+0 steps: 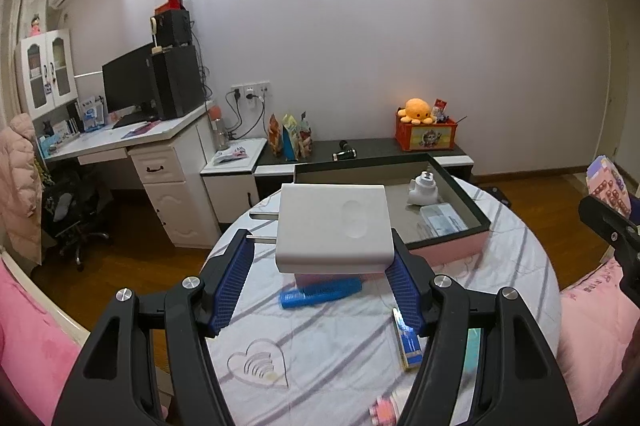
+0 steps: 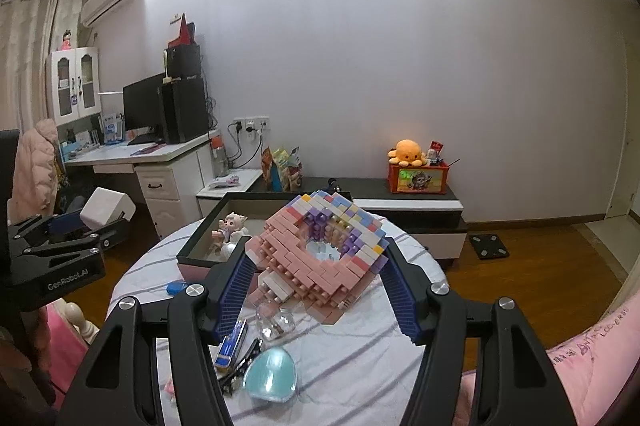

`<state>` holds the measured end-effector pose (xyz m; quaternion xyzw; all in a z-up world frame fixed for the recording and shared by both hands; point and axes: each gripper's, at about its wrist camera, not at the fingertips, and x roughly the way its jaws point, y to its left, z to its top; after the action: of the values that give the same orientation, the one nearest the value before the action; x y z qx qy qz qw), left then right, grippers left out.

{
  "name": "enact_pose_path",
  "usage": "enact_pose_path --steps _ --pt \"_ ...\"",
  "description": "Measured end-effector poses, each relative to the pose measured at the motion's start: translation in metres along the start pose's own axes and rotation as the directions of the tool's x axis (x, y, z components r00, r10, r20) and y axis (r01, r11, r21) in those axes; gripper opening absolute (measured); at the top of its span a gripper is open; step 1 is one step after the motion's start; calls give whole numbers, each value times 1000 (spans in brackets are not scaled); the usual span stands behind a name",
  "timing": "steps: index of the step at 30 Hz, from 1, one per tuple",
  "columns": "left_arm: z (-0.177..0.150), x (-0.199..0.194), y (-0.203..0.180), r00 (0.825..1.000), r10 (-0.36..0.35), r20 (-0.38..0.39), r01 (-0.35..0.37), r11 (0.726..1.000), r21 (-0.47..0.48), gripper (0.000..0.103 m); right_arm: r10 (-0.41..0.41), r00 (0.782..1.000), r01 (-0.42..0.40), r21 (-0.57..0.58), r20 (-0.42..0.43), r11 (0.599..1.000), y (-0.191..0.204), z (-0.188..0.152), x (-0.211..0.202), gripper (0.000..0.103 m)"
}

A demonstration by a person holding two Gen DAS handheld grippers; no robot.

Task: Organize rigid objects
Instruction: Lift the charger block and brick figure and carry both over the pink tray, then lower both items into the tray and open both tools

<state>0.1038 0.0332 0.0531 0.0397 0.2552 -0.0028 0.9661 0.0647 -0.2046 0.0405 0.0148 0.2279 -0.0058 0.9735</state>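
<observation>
On the round bench (image 2: 360, 366) with its striped cloth, one open box (image 1: 452, 246) with a dark rim and a pink outer wall stands at the far edge. Inside it, the left wrist view shows one small white figure (image 1: 423, 189) near the far wall and one flat clear case (image 1: 442, 220) near the front wall; the right wrist view shows one little doll (image 2: 230, 228) in the left part of the box. The left gripper (image 1: 324, 266) holds one white power adapter (image 1: 334, 228) above the bench, in front of the box; its right finger presses on the adapter's side, but I cannot tell if the left finger touches it. The right gripper (image 2: 316, 266) pinches one pink brick model (image 2: 324, 250) between its two blue fingers (image 2: 236, 286), raised over the middle of the bench, just before the box. On the cloth lie one blue hair roller (image 1: 320, 296), one narrow blue packet (image 2: 231, 346), one clear glass bottle (image 2: 276, 318), one pale green round case (image 2: 271, 376) and one black hair clip (image 2: 240, 366), all toward the near edge.
</observation>
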Motion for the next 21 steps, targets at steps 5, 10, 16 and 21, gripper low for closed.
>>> enact_pose_path --steps 5,10,16,21 --pt "22 44 1 998 -41 -41 41 999 9 66 12 999 -12 -12 -32 1000 3 14 41 63" --pt "47 92 -1 991 -92 -101 93 996 8 66 26 997 -27 -14 -73 1000 3 32 92 63" --pt "79 150 -3 984 -81 -160 84 996 15 66 55 990 -56 -5 -127 998 5 54 155 63" --pt "95 204 -4 965 -103 -240 107 994 3 66 88 974 -89 4 -207 996 6 70 213 63"
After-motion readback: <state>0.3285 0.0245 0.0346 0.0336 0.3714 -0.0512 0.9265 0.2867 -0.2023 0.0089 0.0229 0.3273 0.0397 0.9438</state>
